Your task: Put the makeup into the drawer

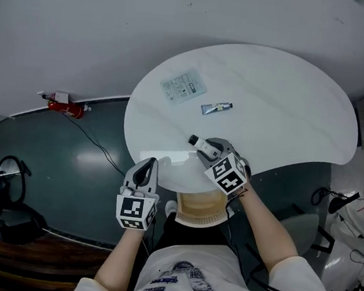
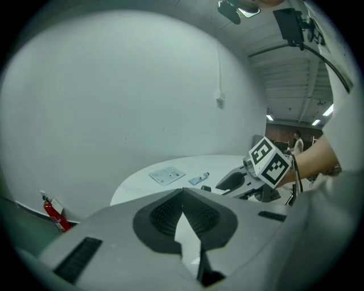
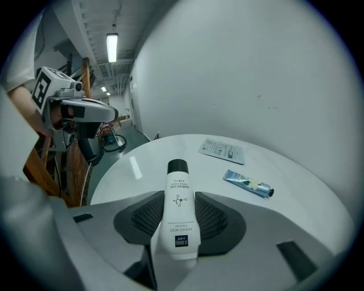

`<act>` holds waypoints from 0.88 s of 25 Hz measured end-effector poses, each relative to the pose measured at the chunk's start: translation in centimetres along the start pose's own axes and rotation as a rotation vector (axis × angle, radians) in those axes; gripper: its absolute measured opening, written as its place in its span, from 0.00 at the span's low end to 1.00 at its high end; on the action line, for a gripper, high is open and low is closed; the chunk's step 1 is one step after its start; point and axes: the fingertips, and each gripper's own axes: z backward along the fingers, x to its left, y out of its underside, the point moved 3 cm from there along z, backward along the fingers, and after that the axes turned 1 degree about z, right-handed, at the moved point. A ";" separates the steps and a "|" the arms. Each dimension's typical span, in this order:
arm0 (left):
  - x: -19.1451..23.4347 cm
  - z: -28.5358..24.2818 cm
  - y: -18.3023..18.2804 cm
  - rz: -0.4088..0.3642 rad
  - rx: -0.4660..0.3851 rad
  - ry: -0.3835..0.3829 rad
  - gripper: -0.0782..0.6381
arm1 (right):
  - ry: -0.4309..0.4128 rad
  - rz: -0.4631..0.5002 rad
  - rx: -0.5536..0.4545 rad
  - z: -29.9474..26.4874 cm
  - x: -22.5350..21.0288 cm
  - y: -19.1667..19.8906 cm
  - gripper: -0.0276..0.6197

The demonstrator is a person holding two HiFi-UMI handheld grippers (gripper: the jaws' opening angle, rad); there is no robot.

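From the head view, my right gripper [image 1: 212, 151] sits over the near edge of the round white table [image 1: 290, 101] with a white tube [image 1: 202, 146] clamped between its jaws, black cap pointing away from me. My left gripper [image 1: 147, 165] hangs just off the table's near-left rim, jaws pressed together with nothing in them. Further out on the tabletop lie a flat packet [image 1: 183, 87] and, just to its right, a small blue tube [image 1: 216, 108], the two apart from each other. A tan thing [image 1: 200, 208] shows below the table edge between my arms; I can't tell whether it is the drawer. A red fire extinguisher [image 1: 63, 104] lies on the dark floor to the left. In the left gripper view, the jaws meet tip to tip and hold nothing. Beyond them I see the flat packet and the small blue tube on the table, and my right gripper to the right. In the right gripper view, the jaws stand partway apart, pads pressed on either side of the white tube, which runs straight out between them, cap outward. The flat packet and the small blue tube lie on the table ahead to the right, and my left gripper shows at the upper left.
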 end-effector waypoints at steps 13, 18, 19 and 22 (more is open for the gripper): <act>-2.2 4.3 0.9 -0.076 -0.026 0.171 0.17 | 0.156 -0.152 -0.029 7.2 6.8 2.0 0.32; -3.1 6.2 2.2 -0.095 -0.024 0.216 0.17 | 0.181 -0.184 -0.030 8.8 10.3 3.2 0.32; -3.2 6.4 2.5 -0.096 -0.023 0.224 0.17 | 0.185 -0.192 -0.028 9.0 10.9 3.5 0.32; -3.2 7.0 3.1 -0.103 -0.018 0.239 0.17 | 0.194 -0.201 -0.024 9.3 12.5 4.1 0.32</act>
